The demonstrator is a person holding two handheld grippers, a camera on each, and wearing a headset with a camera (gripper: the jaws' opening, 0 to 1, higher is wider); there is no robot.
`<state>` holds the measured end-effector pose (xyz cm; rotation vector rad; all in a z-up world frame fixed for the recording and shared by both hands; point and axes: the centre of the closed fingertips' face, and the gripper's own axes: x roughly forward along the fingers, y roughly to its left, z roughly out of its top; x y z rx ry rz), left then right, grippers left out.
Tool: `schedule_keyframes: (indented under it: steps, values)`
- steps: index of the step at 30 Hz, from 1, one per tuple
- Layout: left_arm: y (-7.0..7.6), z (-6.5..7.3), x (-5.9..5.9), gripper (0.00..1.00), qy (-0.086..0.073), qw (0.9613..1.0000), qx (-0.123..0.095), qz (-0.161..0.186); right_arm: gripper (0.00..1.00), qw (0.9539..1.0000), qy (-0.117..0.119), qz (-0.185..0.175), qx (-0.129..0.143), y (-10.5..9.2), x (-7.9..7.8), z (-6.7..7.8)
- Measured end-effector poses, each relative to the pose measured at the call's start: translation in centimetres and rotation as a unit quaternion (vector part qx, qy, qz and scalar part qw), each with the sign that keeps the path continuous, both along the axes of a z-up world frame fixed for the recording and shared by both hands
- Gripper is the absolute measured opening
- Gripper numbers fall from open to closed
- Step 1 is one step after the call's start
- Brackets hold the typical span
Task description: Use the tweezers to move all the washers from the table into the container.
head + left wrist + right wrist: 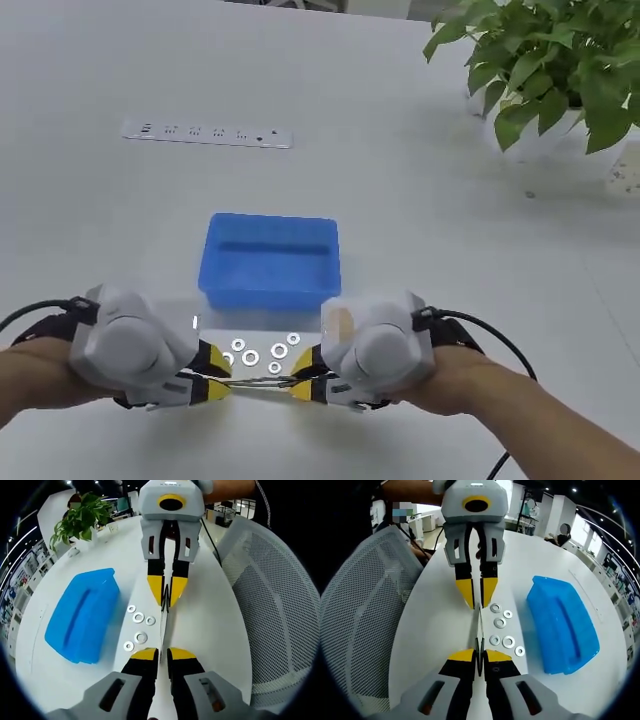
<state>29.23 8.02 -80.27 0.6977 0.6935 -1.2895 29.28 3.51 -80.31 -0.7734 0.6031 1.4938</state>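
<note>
Looking down in the head view, we see a white table [400, 200] with the left gripper [218, 378] at near left and the right gripper [300, 378] at near right, tips facing each other. One pair of tweezers [255, 382] lies level between them. Each gripper's jaws are pinched nearly closed on one end of it (the yellow tips almost meet).

Just beyond the tweezers, six washers [250, 357] lie loose on the table. One blue container [270, 290] sits just past them.

The right gripper view counts the same six washers [500, 623] beside the container [565, 625]. The left gripper view gives us five washers [138, 617].

The head view alone shows one power strip [207, 133] at far left. One potted plant [545, 60] stands at far right; the left gripper view catches it too. Both gripper views add a mesh chair [270, 605] at the near edge of the table.
</note>
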Motion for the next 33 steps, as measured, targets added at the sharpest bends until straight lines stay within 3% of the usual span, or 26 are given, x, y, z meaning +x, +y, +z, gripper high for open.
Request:
schedule_keyframes:
  steps: [14,20,33]
  values:
    - [-0.8,-1.0,-0.1,0.08,0.006,0.9999,0.004,-0.013,0.08,1.0000,0.004,-0.001,0.003,0.1,-0.1,0.4]
    - [-0.8,-0.9,-0.1,0.07,0.001,0.9998,0.005,-0.020,0.08,1.0000,0.003,0.001,0.000,0.0,-0.2,0.2]
    - [-0.7,1.8,-0.9,0.06,0.003,0.9997,-0.013,-0.018,0.08,1.0000,0.004,0.007,0.000,0.0,-0.5,0.0]
